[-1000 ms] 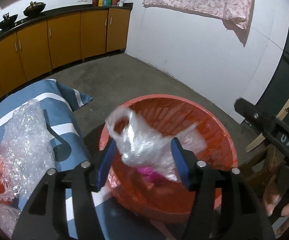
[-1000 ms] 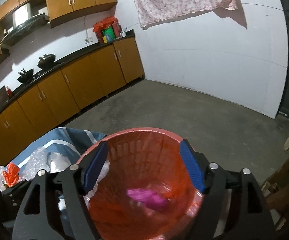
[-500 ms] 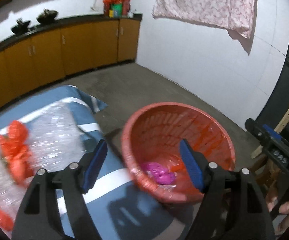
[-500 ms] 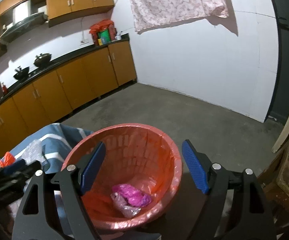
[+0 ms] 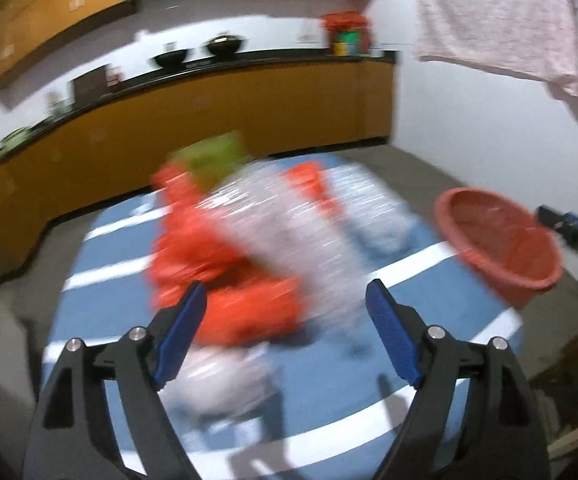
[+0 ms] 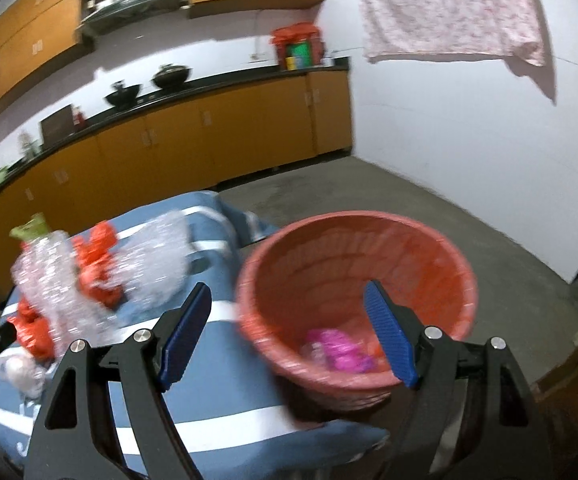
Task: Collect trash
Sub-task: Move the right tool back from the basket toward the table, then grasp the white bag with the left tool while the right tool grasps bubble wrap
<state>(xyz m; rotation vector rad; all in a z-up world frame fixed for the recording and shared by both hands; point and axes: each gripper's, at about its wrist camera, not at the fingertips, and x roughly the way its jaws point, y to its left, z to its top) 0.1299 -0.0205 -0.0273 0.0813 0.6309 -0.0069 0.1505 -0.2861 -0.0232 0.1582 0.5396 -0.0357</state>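
A red plastic basket point(image 6: 353, 292) stands at the right end of a blue striped cloth point(image 6: 225, 400); it also shows in the left wrist view point(image 5: 497, 240). Pink trash point(image 6: 341, 350) and a clear bag lie inside it. My right gripper point(image 6: 287, 338) is open and empty, just above the basket's near rim. My left gripper point(image 5: 287, 336) is open and empty above a blurred pile of orange bags point(image 5: 225, 264), bubble wrap point(image 5: 301, 232) and a green piece point(image 5: 217, 156) on the cloth. The pile also shows in the right wrist view point(image 6: 89, 276).
Orange kitchen cabinets point(image 6: 209, 140) with a black counter run along the back wall. A pink cloth point(image 6: 449, 12) hangs on the white wall. Grey concrete floor point(image 6: 429, 208) lies beyond the basket. Wooden furniture point(image 6: 569, 392) stands at the right.
My left gripper has let go of the clear plastic bag into the basket and swung left over the trash pile. My right gripper has pulled back from the basket a little.
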